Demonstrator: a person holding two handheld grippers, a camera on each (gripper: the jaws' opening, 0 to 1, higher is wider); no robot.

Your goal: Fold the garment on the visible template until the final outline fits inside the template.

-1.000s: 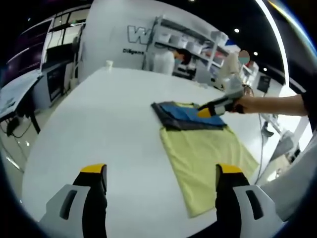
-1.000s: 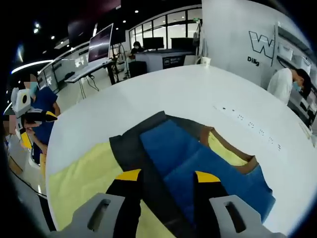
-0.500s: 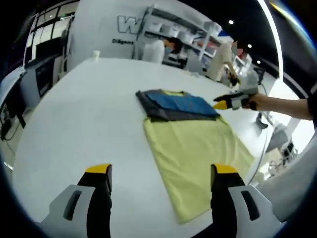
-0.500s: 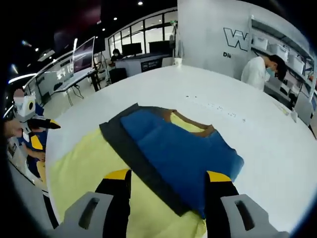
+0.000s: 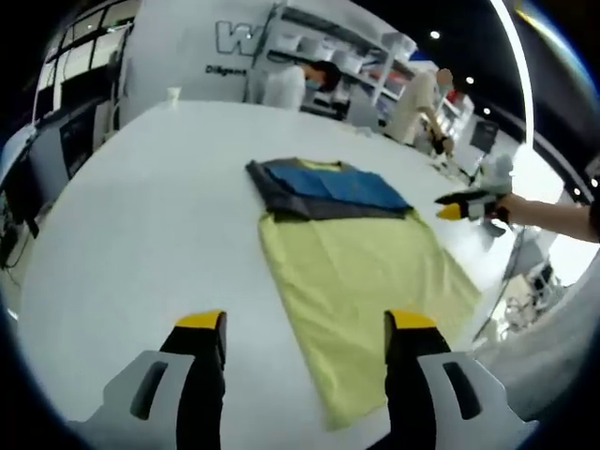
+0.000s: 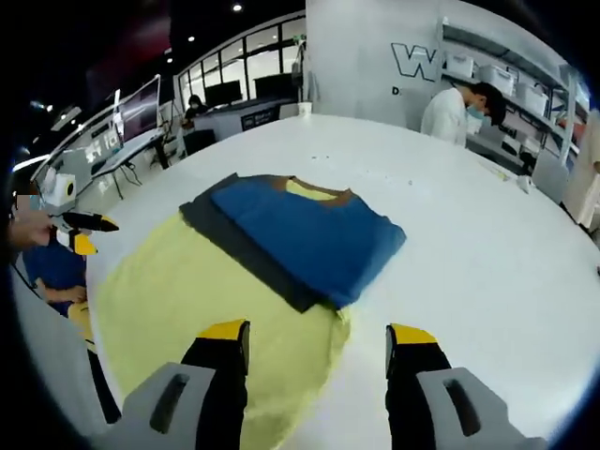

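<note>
A folded garment (image 5: 323,186), blue on top with a grey layer under it and a brown collar, lies flat at the far end of the yellow template cloth (image 5: 366,281) on the white table. My left gripper (image 5: 306,326) is open and empty, hanging over the table's near side well short of the cloth. The right gripper (image 5: 466,199) shows at the right, off the garment. In the right gripper view the garment (image 6: 305,236) overlaps the template's (image 6: 178,300) edge. My right gripper (image 6: 317,334) stands open above the cloth's near corner. The left gripper (image 6: 77,223) is at the far left.
The round white table (image 5: 141,216) stretches wide around the cloth. A small cup (image 5: 173,93) stands at its far edge. A person in white (image 6: 452,111) stands by wall shelves. Desks with monitors (image 6: 141,103) fill the room beyond.
My right gripper has drawn back from over the garment, and its jaws stand wider. The left gripper view has shifted a little nearer. The garment lies still.
</note>
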